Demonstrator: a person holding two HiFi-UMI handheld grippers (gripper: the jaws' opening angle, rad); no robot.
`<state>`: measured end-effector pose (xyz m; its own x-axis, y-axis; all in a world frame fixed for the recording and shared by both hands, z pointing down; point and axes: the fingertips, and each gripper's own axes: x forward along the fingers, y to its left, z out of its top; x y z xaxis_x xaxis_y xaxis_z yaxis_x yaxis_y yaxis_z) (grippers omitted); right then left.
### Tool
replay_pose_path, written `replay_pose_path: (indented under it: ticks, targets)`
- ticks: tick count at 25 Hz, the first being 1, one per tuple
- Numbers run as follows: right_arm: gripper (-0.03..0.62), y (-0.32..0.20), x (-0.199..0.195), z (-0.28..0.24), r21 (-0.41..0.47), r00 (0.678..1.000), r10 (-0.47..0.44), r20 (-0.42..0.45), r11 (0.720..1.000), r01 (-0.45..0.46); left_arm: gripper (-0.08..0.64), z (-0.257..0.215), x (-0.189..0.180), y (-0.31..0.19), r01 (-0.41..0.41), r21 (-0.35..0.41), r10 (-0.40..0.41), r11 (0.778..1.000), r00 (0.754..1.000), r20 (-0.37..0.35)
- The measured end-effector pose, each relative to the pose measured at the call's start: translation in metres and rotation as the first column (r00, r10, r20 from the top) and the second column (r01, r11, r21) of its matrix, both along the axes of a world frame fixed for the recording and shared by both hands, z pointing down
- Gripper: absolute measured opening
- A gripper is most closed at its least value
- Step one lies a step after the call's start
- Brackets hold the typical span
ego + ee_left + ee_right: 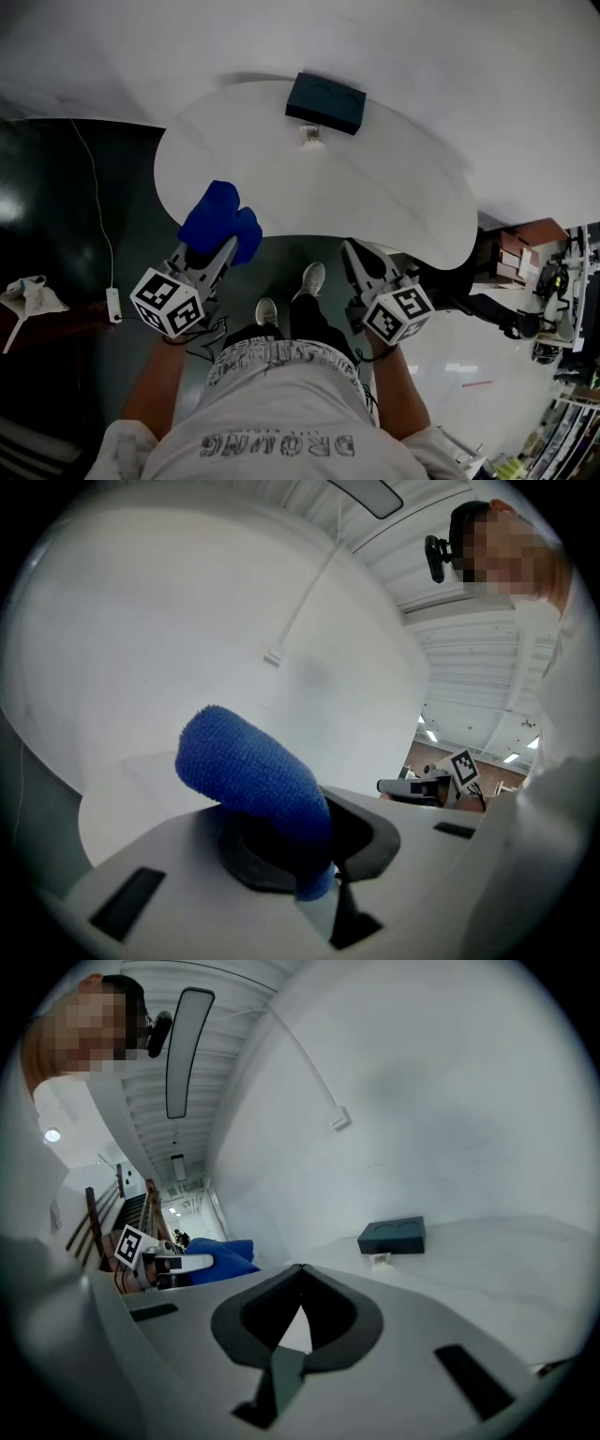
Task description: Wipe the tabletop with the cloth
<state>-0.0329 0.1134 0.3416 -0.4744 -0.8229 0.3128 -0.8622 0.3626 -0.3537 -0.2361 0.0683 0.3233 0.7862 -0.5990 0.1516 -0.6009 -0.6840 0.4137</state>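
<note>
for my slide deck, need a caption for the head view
Left hand-held gripper holds a blue cloth at the near edge of the white table

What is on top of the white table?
A dark box sits near the table's far edge, a small pale object just before it. The blue cloth in the left gripper hides a patch of the near edge.

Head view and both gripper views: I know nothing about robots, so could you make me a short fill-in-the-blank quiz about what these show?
1. The left gripper is shut on a ____ cloth.
2. The right gripper has its jaws together, with ____ between them.
3. The dark box lies on the ____ side of the table, away from the person.
4. The tabletop's colour is ____.

Missing words: blue; nothing; far; white
</note>
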Motion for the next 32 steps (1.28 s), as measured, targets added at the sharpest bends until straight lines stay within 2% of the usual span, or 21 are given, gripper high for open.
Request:
replay_pose_path:
  ticks: [15,32]
  targets:
    - [0.008,-0.085,0.066,0.021,-0.045,0.999,-0.015,0.034,0.999,0.017,0.067,0.014,0.061,-0.080,0.018,-0.041,-0.015,0.999,0.998,0.053]
    - [0.008,-0.178,0.158,0.040,-0.088,0.993,-0.095,0.064,0.991,0.101,0.067,0.034,0.142,-0.153,0.105,-0.095,-0.090,0.990,0.985,0.146]
